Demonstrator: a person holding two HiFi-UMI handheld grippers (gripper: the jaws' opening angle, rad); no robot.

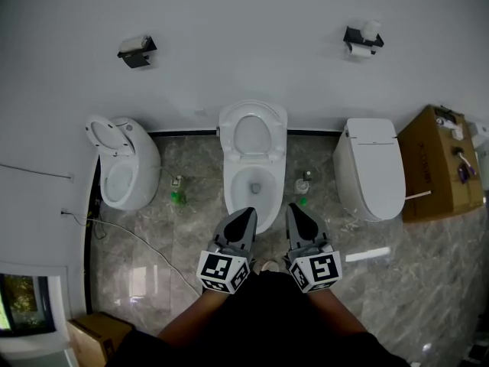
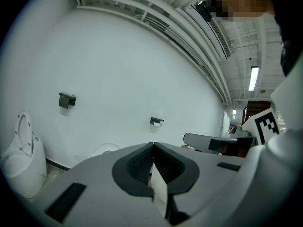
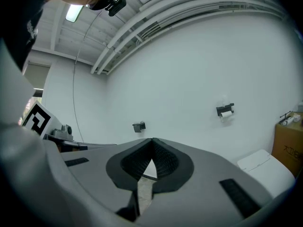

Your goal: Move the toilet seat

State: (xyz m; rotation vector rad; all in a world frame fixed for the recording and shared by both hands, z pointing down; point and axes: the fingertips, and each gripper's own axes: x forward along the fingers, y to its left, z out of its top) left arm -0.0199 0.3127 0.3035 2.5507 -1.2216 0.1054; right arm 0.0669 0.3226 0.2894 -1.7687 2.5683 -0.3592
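In the head view the middle toilet (image 1: 252,182) stands against the white wall with its seat (image 1: 253,134) and lid raised, the bowl open below. My left gripper (image 1: 243,219) and right gripper (image 1: 296,214) hang side by side just in front of the bowl's front rim, above the floor, both shut with nothing between the jaws. In the left gripper view the left gripper (image 2: 153,150) points at the wall with its tips meeting. The right gripper (image 3: 152,144) in its own view is likewise shut and empty.
A rounded toilet (image 1: 122,163) with raised lid stands at left, a closed-lid toilet (image 1: 370,167) at right, then a cardboard box (image 1: 439,163). Paper holders (image 1: 137,51) (image 1: 363,40) hang on the wall. Small bottles (image 1: 177,189) (image 1: 302,186) flank the middle toilet. A cable (image 1: 137,239) crosses the marble floor.
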